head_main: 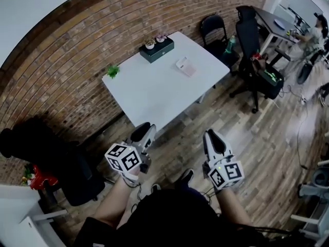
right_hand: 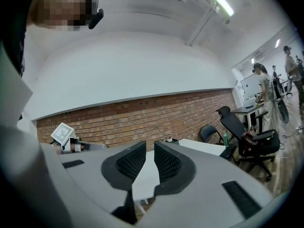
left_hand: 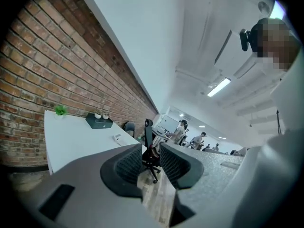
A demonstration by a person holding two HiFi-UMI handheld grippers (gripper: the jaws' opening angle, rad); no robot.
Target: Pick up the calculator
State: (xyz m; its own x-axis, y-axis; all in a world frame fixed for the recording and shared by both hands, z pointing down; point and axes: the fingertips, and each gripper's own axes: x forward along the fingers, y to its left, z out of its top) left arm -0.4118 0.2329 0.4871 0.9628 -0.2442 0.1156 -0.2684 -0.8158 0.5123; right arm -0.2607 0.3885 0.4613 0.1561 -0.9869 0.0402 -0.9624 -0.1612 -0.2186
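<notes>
- The calculator lies flat on the far right part of the white tabletop, near its right edge and well apart from both grippers. Lying that flat, it gives the fingers little to bite on; I judge a pinch from above may skid off its top face instead of closing on its sides.
- A push from the near side could slide it toward that right edge and off onto the wooden floor.
- The dark box carrying two small pots stands further back and to the left, apart from the calculator, so a straight reach should miss it. A wide sweep could clip it or the small green plant.
- The left gripper and the right gripper hang short of the tabletop's near corner. Both pairs of fingers stand a little apart with nothing between them, the right pair narrower.
- At that spread neither pair looks wide enough for the calculator's body. Unless opened further, the tips would likely land on top of it.
- The calculator looks small, thin and rectangular, pale pinkish-white, set askew to the tabletop's edges. Its keys are too small to make out.
</notes>
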